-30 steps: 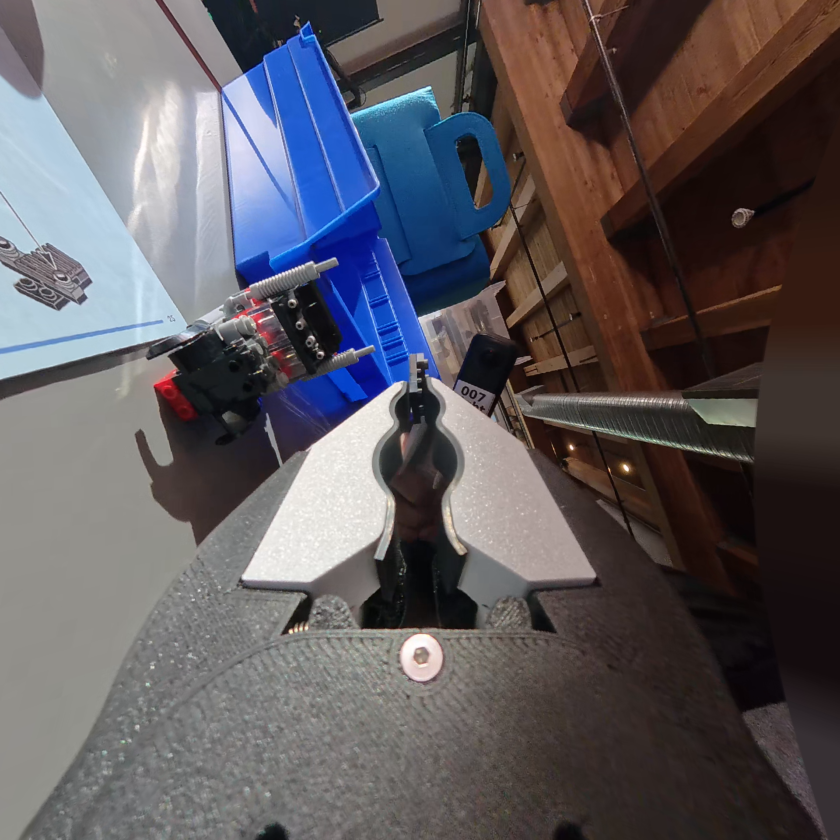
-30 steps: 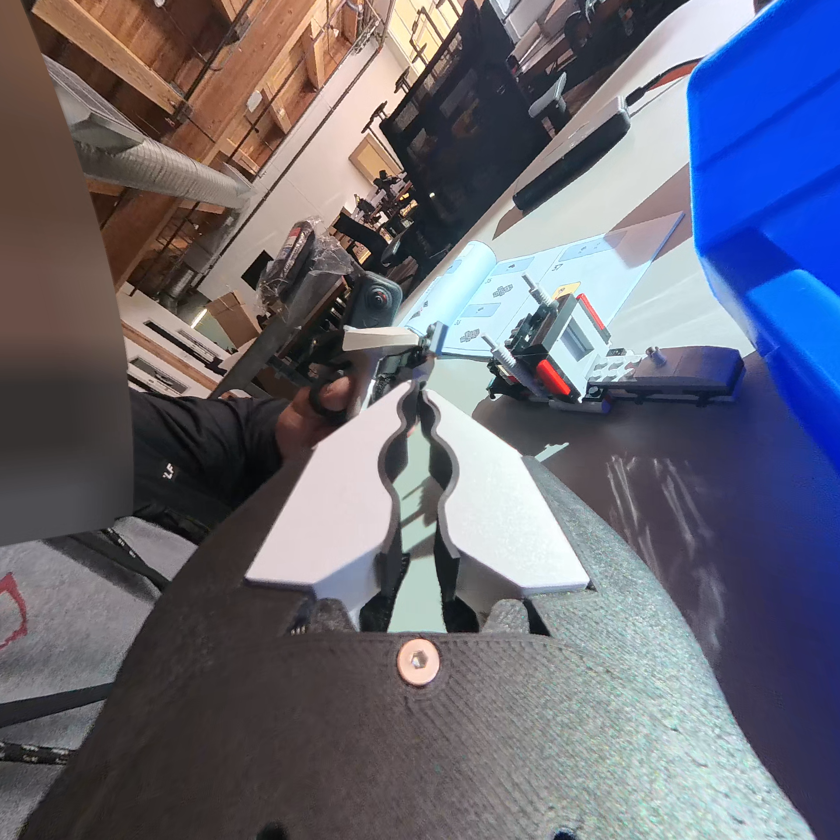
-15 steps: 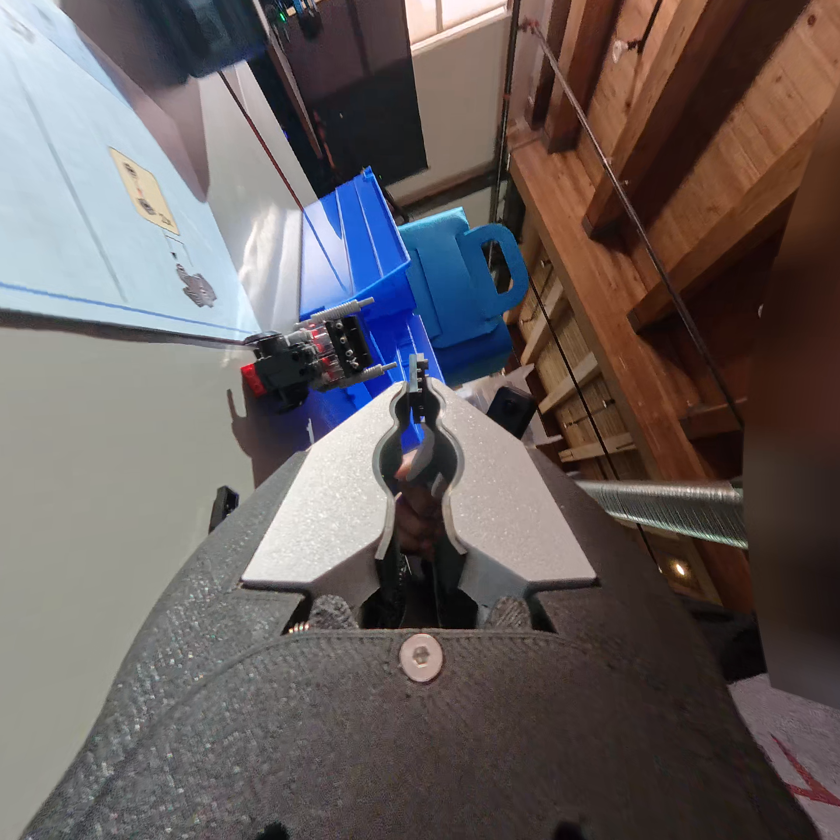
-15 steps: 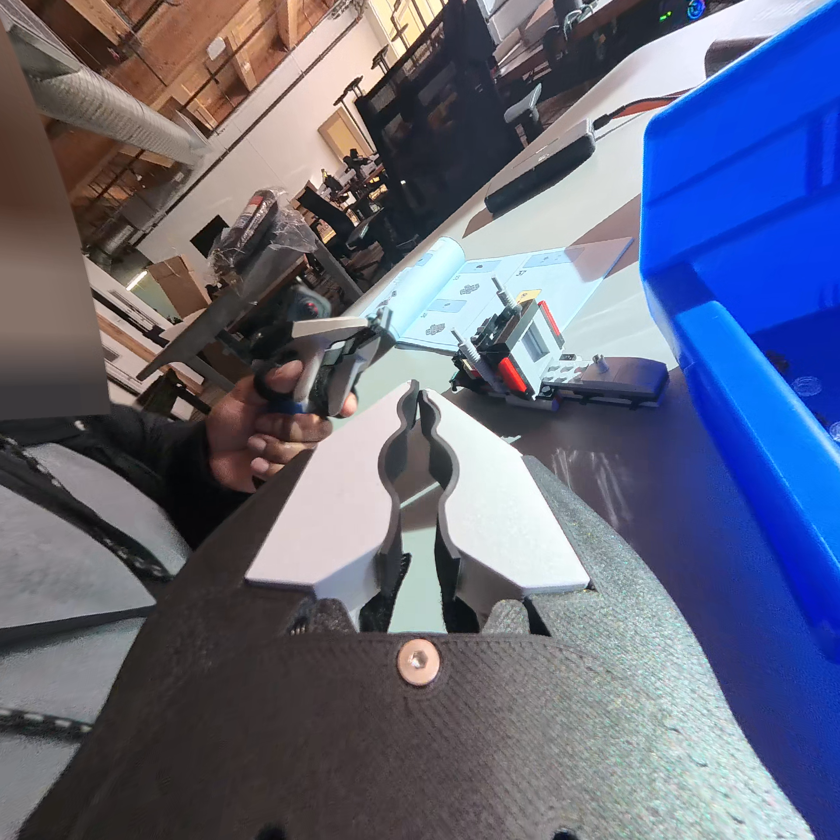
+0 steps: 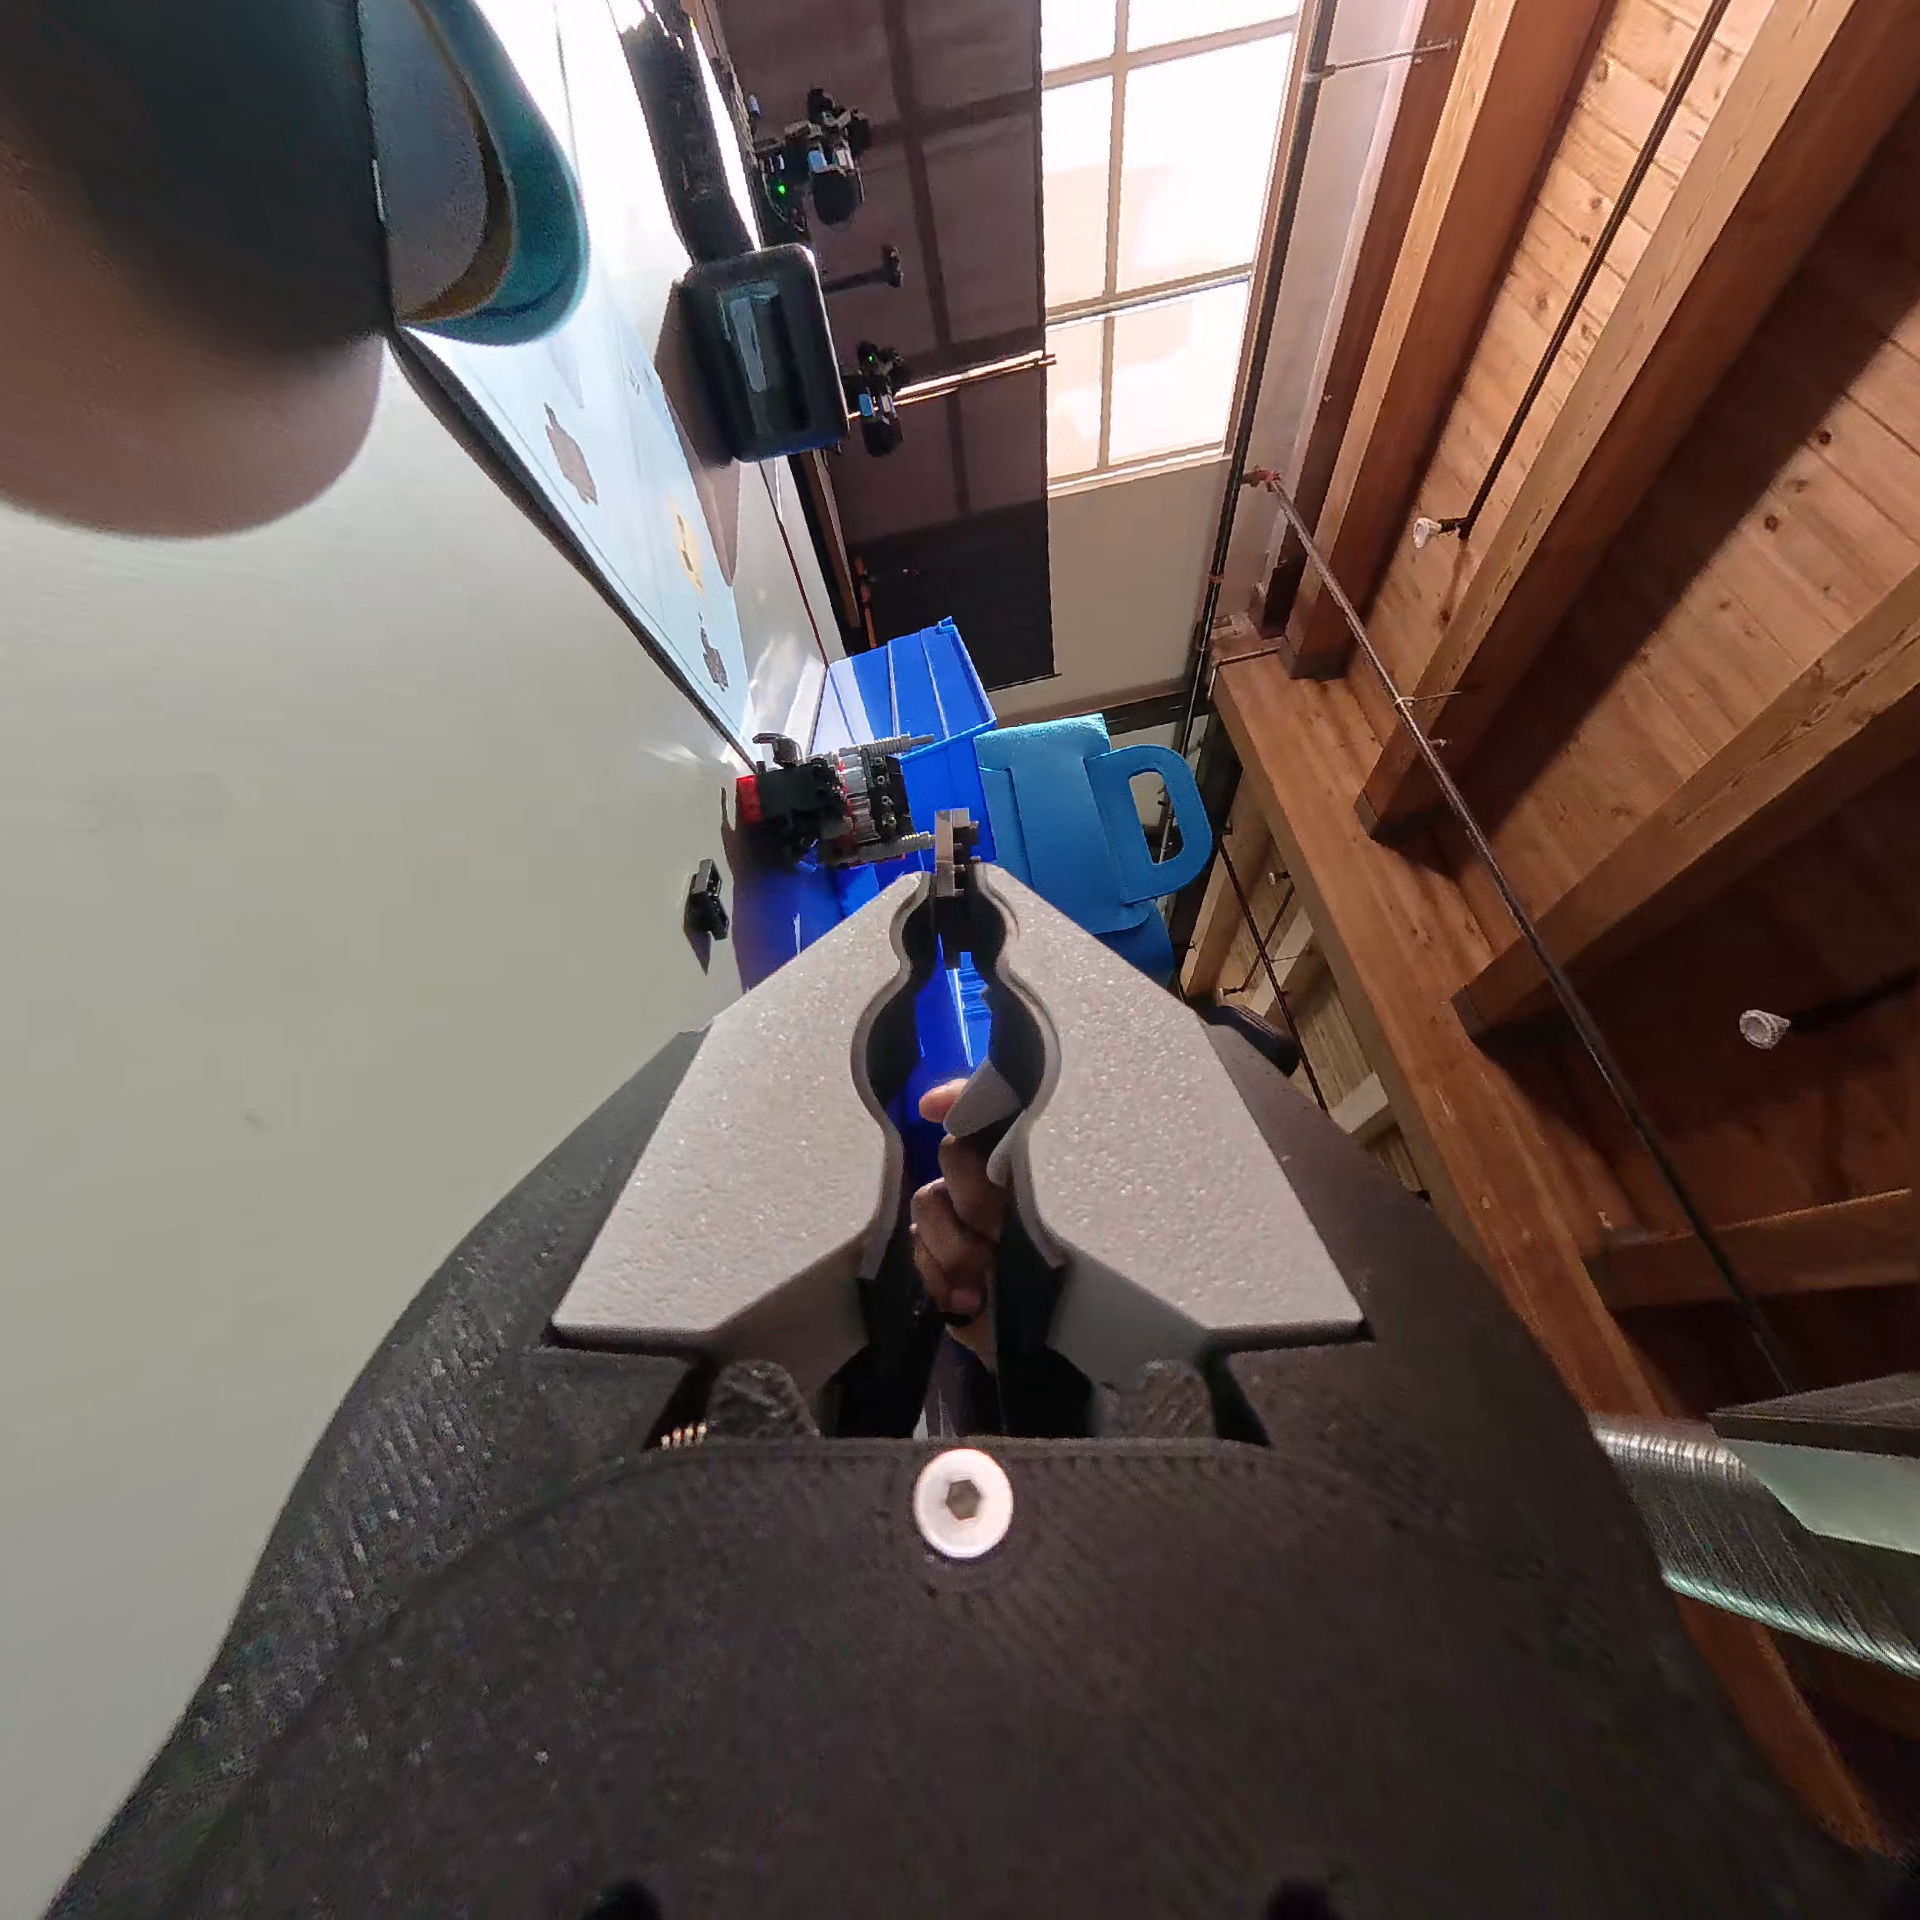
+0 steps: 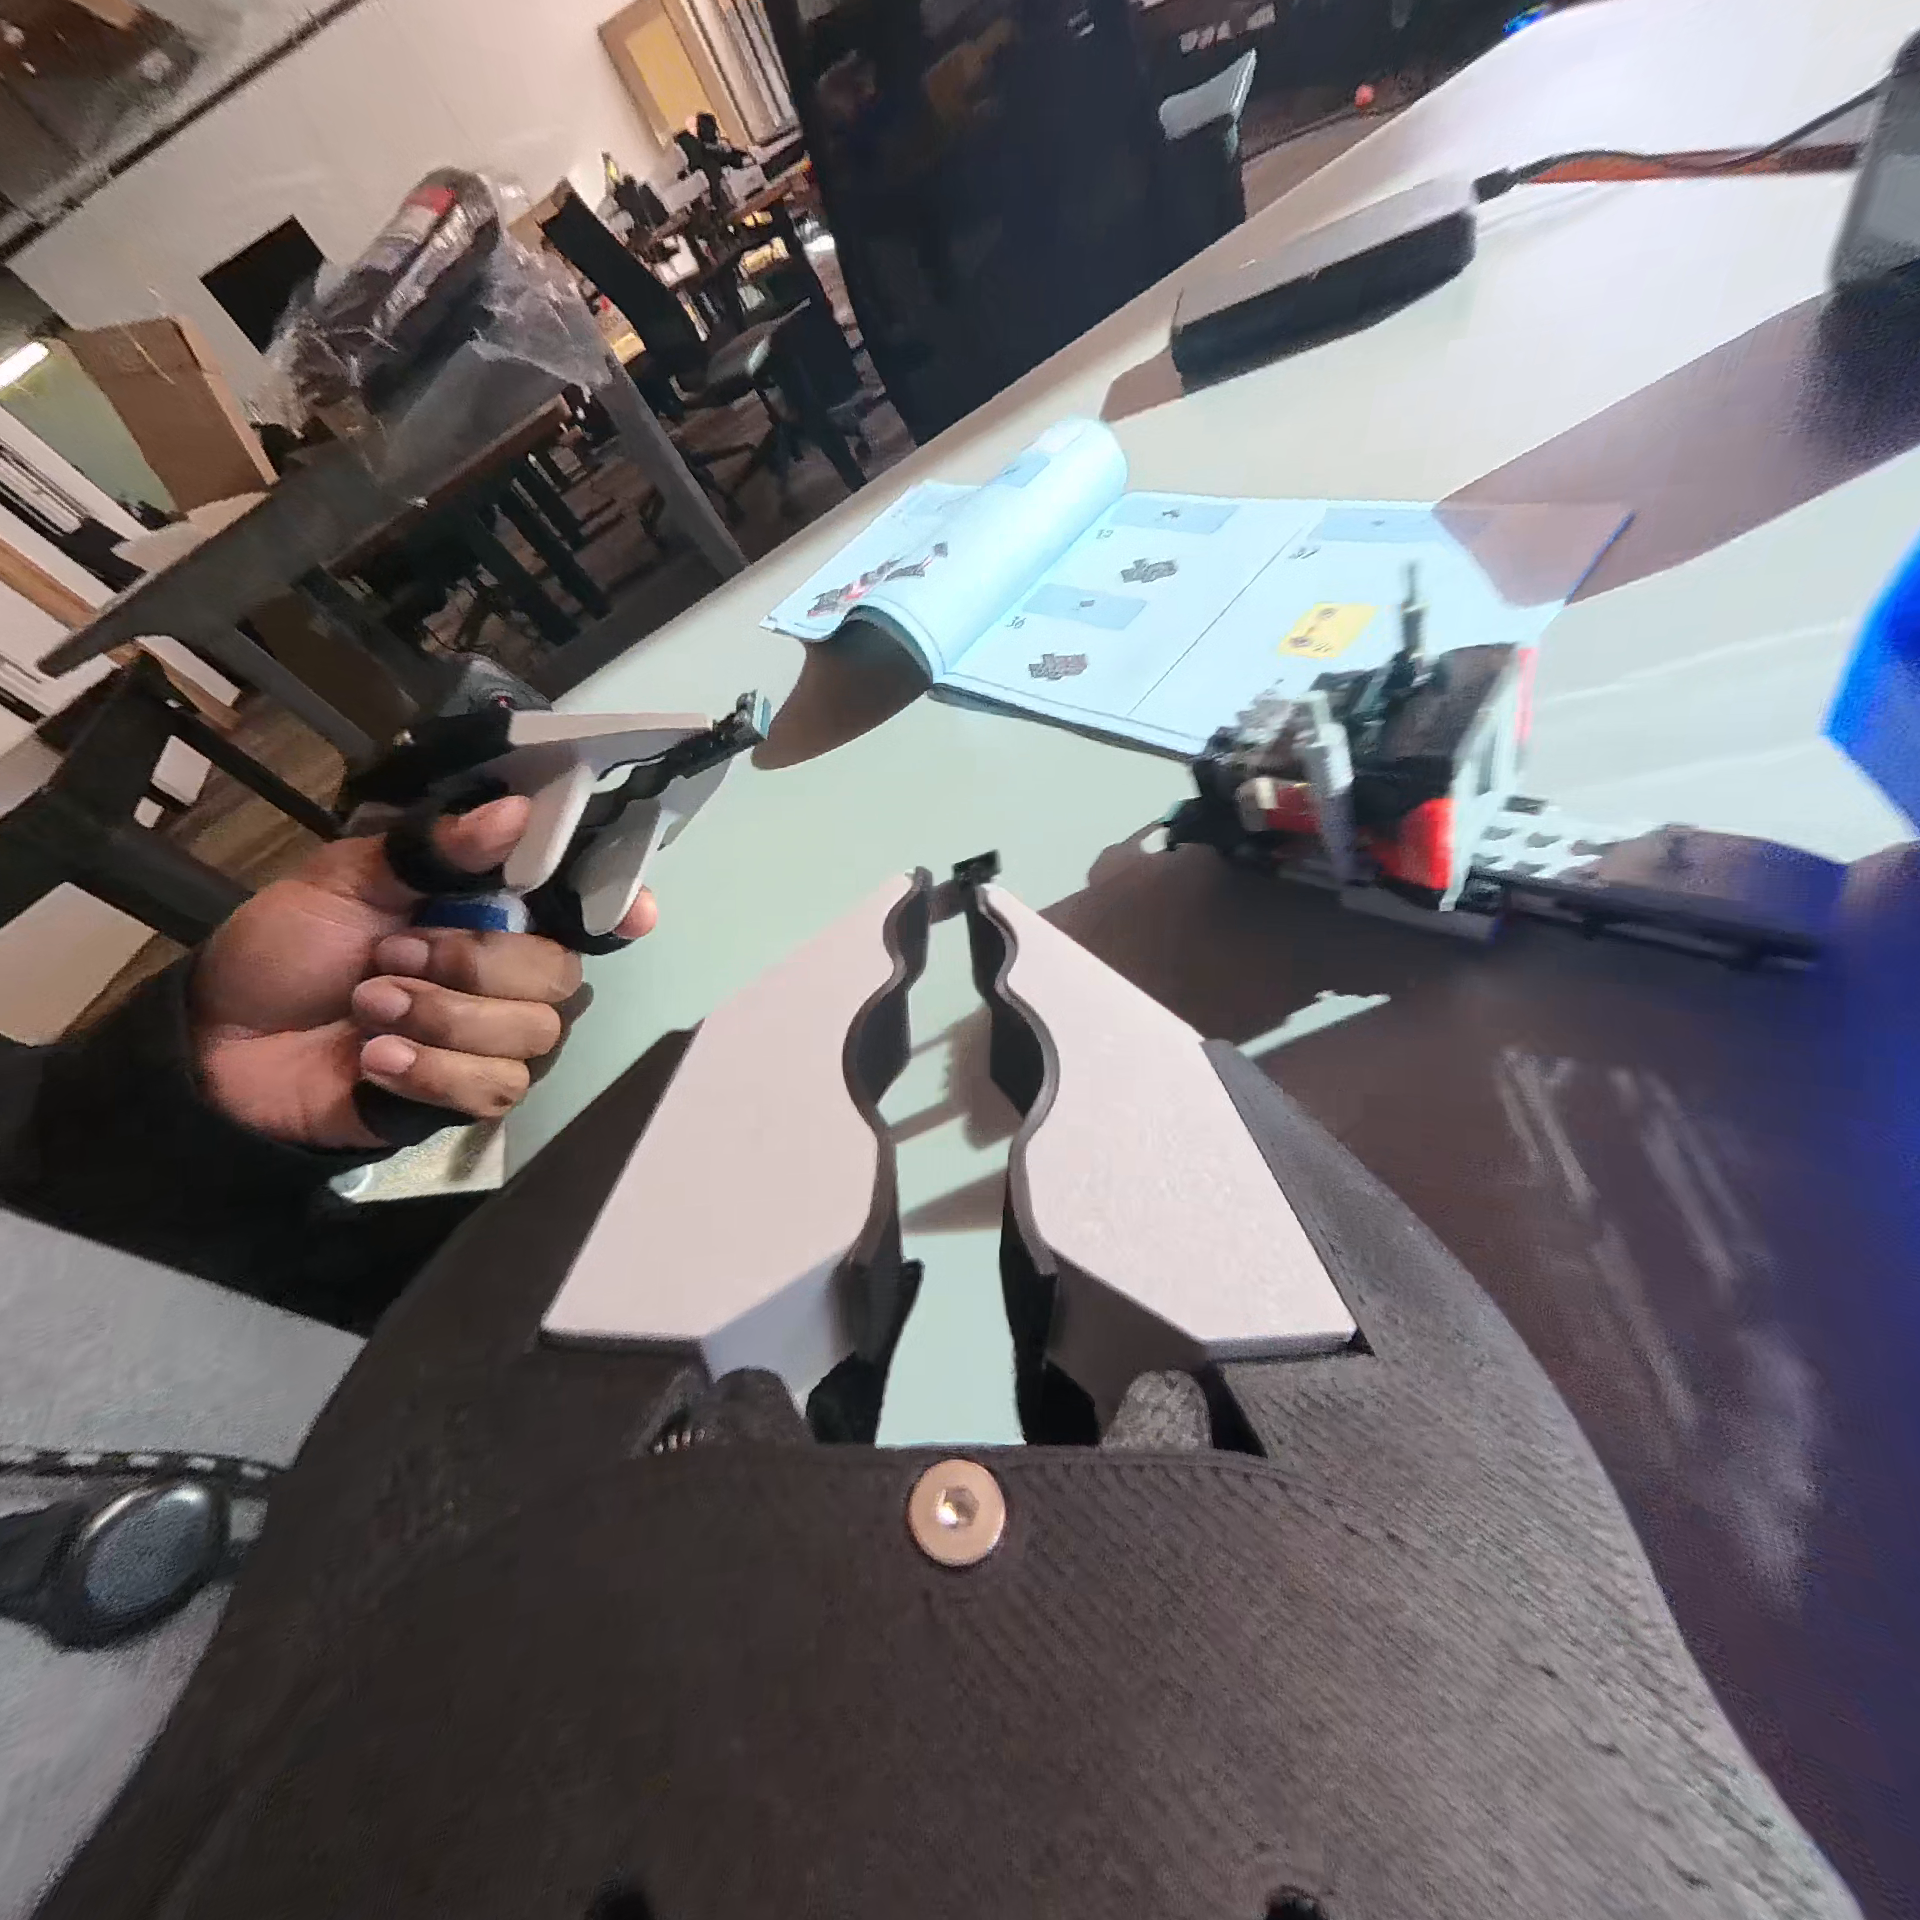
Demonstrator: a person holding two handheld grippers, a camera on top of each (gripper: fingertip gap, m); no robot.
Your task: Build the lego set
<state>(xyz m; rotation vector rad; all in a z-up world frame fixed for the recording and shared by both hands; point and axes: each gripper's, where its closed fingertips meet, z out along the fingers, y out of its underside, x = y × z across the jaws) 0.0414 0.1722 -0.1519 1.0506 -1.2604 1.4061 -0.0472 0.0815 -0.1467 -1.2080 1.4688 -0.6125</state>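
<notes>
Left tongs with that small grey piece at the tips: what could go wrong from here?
1. The small grey piece is pinched only at the very tips of the left tongs, held in the air; a twist could drop it.
2. The loose black piece lies right at the tips of the open right tongs; a clumsy close could flick it away.

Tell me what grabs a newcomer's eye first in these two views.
First, the part-built black, red and white lego model on the table, just before the open instruction booklet. Next, the left gripper, gripped by a hand, pinching a small grey lego piece. The right gripper points at a small black piece lying on the table.
</notes>
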